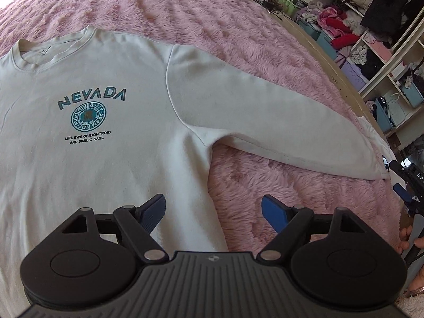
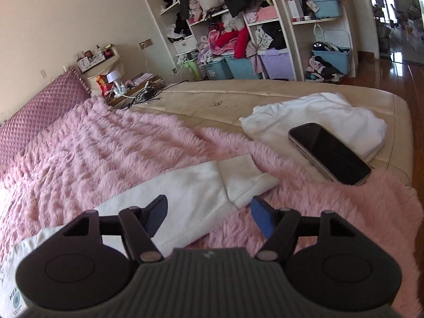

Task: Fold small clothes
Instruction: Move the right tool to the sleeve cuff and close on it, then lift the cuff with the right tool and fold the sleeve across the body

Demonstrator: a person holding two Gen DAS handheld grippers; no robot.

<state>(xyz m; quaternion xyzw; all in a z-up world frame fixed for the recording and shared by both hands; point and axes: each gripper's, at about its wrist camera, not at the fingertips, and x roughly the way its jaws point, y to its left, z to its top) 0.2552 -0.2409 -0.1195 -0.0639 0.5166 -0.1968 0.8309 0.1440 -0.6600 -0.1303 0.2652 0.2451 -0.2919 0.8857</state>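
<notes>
A: Nearest thing, left wrist view?
B: Left tool [image 1: 213, 213], jaws wide apart, nothing between them. Left blue pad [image 1: 154, 213] sits over the sweatshirt's side edge, right pad over the blanket.

A: The garment?
B: White sweatshirt [image 1: 87, 164], laid flat, front up, on the pink fluffy blanket [image 1: 185, 8] on the bed. Teal "NEVADA" print [image 1: 91, 99] and a round seal under it. Collar points away from the camera. One sleeve [image 1: 265, 122] stretched out to the right, across the blanket towards the bed edge.

A: Other tool in that view?
B: Yes, the right tool [image 1: 405, 182] shows at the far right edge, just beside the sleeve's cuff end. Touching or not, can't tell.

A: Right wrist view?
B: Right tool [image 2: 209, 214] also wide open, holding nothing. It hangs over the sleeve [image 2: 185, 196]; the cuff [image 2: 246, 182] lies just ahead of the tips, between them. Contact with the cloth can't be judged.

A: Anything else on the bed?
B: A dark phone [image 2: 328, 153], screen up, partly on a crumpled white cloth [image 2: 318, 114] on the beige bed surface [image 2: 212, 98], partly on the blanket. Well apart from the cuff.

A: Background?
B: Open shelves [image 2: 265, 21] stuffed with clothes and plastic bins, a cluttered bedside stand [image 2: 127, 87], a pink quilted headboard [image 2: 45, 103].
</notes>
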